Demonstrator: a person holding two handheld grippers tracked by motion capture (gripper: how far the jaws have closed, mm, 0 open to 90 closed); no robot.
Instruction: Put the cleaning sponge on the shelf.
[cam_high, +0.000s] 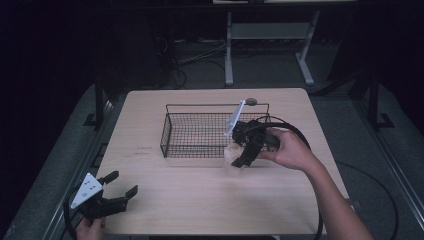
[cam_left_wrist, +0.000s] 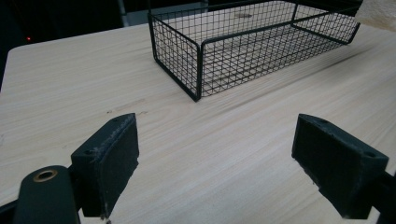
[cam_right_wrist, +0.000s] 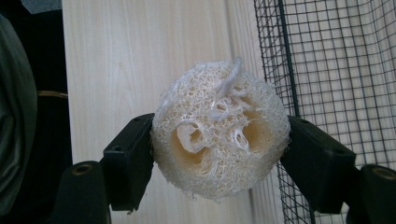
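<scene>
High view: two grippers and one wire basket (cam_high: 200, 135); the right gripper (cam_high: 239, 156) hangs beside its near right corner. Left gripper view: left gripper (cam_left_wrist: 215, 158) jaws apart, holding nothing, basket ahead. Right gripper view: jaws clamp one loofah slice (cam_right_wrist: 219, 149).

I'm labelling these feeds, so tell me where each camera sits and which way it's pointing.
High view: above the person's side, looking forward and down on the table; both hands and tongs show.
Left gripper view: on the left tongs, low over the table, facing the basket; open jaws show.
Right gripper view: on the right tongs, facing down at the table beside the basket; jaws clamp a loofah.
Shared: all show the basket.
</scene>
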